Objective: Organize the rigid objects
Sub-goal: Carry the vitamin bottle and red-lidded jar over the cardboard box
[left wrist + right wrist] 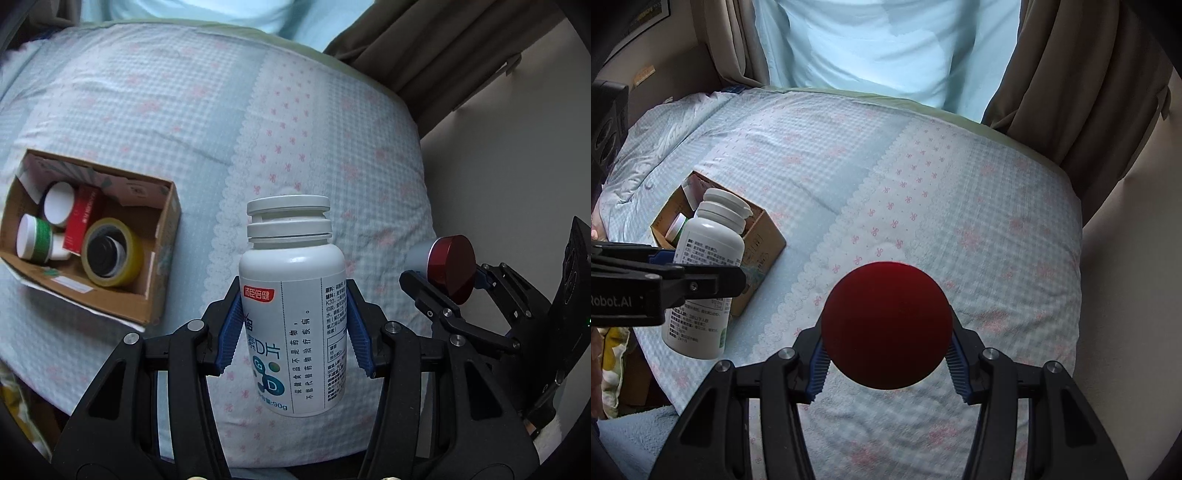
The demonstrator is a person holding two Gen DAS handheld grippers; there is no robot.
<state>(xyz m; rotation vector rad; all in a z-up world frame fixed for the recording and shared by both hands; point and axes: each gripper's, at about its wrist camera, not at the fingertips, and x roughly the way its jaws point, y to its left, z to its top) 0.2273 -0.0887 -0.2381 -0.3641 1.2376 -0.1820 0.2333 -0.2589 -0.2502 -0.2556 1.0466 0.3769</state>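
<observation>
The left hand-held gripper point(291, 332) clamps a white bottle point(291, 306), the right hand-held gripper point(886, 363) a red-lidded jar point(886, 325) (smooth, round); either could slip onto the bed point(314, 129) short of the box point(162, 236).

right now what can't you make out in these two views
- Red-lidded jar, right wrist view: the lid faces the camera and hides its body.
- Cardboard box, right wrist view: the white bottle in the left tool covers most of its inside.
- Box floor, left wrist view: the tape roll, red carton and small jars cover it.
- White bottle label: pads hide its edges; the fine print is too small.
</observation>
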